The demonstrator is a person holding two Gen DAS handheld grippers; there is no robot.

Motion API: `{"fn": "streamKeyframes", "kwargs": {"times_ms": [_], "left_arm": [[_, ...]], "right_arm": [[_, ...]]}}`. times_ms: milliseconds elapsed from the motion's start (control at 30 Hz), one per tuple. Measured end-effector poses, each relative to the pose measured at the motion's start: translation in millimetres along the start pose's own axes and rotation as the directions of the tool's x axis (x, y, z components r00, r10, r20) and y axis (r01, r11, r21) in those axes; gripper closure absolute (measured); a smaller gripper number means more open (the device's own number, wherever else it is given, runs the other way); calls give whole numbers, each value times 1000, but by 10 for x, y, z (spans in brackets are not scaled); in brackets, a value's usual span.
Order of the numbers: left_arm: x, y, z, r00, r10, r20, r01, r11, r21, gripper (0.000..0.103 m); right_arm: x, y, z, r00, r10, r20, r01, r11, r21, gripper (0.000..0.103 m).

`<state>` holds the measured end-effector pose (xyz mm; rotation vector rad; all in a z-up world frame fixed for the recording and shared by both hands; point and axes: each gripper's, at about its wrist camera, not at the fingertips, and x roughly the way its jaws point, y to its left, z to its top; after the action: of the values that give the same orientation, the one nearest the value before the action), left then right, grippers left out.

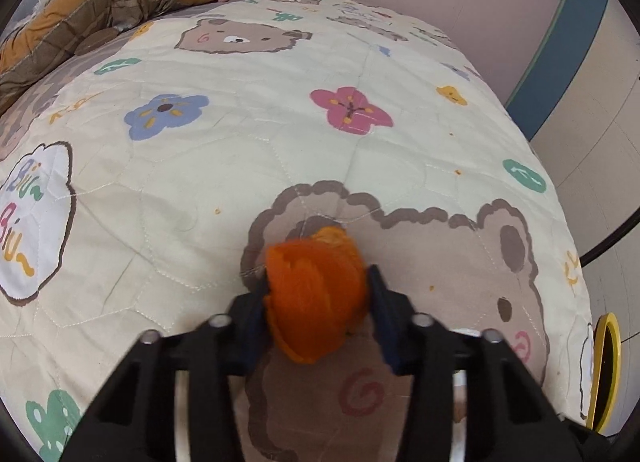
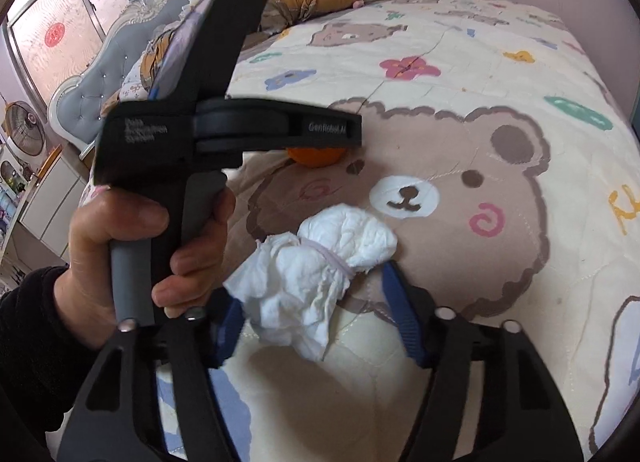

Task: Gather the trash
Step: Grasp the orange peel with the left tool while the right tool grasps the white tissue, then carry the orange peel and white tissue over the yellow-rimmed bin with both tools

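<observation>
Where the bear-print quilt (image 1: 248, 165) covers the bed, both tools work close together. Left hand-held gripper (image 1: 318, 290): fingers drawn in on both sides of an orange peel (image 1: 316, 294), pads pressing its flanks; the peel sits low over the brown bear face, and whether it is lifted clear of the quilt cannot be told. From the right wrist view the same peel shows only as a sliver (image 2: 316, 157) under the left tool's black body, which a hand (image 2: 132, 246) in a dark sleeve grips by the grey handle.

Right hand-held gripper (image 2: 316, 298): blue-padded fingers partly closed around a crumpled white tissue (image 2: 316, 266). The left pad is buried in the wad; the right pad seems to touch its edge, though the blur leaves this uncertain. Tissue lies below the bear's white muzzle, near the peel but apart from it.

A yellow-rimmed bin (image 1: 608, 370) stands beside the bed's right edge.
</observation>
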<state>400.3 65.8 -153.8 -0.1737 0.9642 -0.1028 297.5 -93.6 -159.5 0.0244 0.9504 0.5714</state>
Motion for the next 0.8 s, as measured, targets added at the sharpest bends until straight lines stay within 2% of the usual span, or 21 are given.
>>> {"fn": "streamKeyframes", "kwargs": {"times_ms": [33,100,167,400,800], "left_arm": [[-24,-3,6,1000,-4,7,4,1000,4,76],[-54,-13,15,1000,-11,14,11,1000,10,85],[-93,-22,18,1000,-12,22,12,1000,12,86],[-261,-60,8,999,-27,38,27,1000,11,88],[-730,-156,-161,994,-77,74,78,997,-2,89]], "right_arm": [[30,11,-1,1000,-2,-9,2,1000,-7,64],[55,25,-6,1000,-5,-15,5,1000,-18,69],[58,11,-6,1000,3,-19,-3,1000,-12,76],[-91,24,-19,1000,-13,-10,12,999,-31,80],[-684,19,-199,1000,-25,13,25,999,-25,81]]}}
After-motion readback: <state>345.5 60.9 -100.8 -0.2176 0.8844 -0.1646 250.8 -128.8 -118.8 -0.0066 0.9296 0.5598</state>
